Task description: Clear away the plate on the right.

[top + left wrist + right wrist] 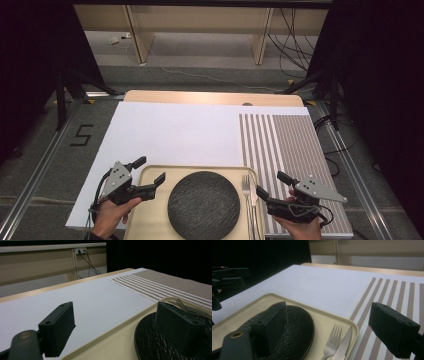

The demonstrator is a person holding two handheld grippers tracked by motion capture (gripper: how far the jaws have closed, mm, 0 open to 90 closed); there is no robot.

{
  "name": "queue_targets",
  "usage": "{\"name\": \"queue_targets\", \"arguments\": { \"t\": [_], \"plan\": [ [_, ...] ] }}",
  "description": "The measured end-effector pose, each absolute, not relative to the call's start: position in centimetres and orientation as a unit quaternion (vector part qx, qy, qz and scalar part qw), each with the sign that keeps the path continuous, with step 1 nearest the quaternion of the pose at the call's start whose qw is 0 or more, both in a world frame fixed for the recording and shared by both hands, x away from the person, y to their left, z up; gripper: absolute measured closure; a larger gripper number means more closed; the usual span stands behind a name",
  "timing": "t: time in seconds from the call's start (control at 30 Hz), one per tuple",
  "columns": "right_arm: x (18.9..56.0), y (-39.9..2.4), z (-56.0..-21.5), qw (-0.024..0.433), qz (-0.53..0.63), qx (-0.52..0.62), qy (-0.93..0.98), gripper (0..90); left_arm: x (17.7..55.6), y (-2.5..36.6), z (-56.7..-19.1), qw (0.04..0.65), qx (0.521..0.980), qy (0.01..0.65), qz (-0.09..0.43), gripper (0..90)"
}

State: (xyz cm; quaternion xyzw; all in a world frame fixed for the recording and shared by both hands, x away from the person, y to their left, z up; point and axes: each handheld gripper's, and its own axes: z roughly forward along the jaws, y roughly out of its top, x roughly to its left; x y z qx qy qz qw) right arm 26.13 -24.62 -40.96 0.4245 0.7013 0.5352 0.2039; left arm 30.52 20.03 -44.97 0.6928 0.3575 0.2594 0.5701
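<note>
A cream tray (pixel 150 210) lies at the table's near edge and holds a round black plate (pixel 202 204), with a fork (pixel 246 192) and a knife (pixel 254 200) along its right side. My left gripper (pixel 149 171) stands open at the tray's left rim, one jaw over the white sheet and the other over the tray. In the left gripper view the gripper (pixel 117 325) straddles the tray rim (pixel 112 332), beside the plate (pixel 150 340). My right gripper (pixel 273 185) is open at the tray's right rim. In the right gripper view the gripper (pixel 332 325) straddles the fork (pixel 332 340) and knife (pixel 343 342).
A white sheet (pixel 175 130) covers most of the wooden table (pixel 210 97). A striped placemat (pixel 290 150) lies to the right of the tray. Black stands and cables sit on the floor beyond the table.
</note>
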Motion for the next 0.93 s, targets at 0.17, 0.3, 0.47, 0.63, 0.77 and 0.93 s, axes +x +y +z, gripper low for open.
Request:
{"name": "queue_targets", "arguments": {
  "t": [0.17, 0.3, 0.47, 0.63, 0.77, 0.93],
  "plan": [
    [25.81, -24.81, -40.89, 0.205, 0.533, 0.422, 0.704, 15.6, 30.52, 19.99, -44.99, 0.571, 0.693, 0.357, 0.257, 15.8],
    [25.74, -24.65, -40.86, 0.205, 0.536, 0.425, 0.700, 15.5, 30.52, 19.98, -44.94, 0.572, 0.692, 0.357, 0.257, 15.8],
    [25.80, -24.76, -40.78, 0.212, 0.535, 0.428, 0.697, 15.4, 30.52, 19.90, -44.92, 0.573, 0.691, 0.357, 0.258, 15.8],
    [25.98, -25.00, -40.78, 0.213, 0.542, 0.432, 0.688, 15.4, 30.50, 19.92, -44.89, 0.573, 0.691, 0.358, 0.258, 15.8],
    [26.03, -25.03, -40.81, 0.210, 0.540, 0.433, 0.691, 15.4, 30.51, 19.93, -44.89, 0.573, 0.691, 0.358, 0.258, 15.8],
    [26.09, -24.98, -40.82, 0.210, 0.541, 0.433, 0.689, 15.4, 30.54, 19.98, -44.90, 0.571, 0.692, 0.358, 0.260, 15.8]
  ]
}}
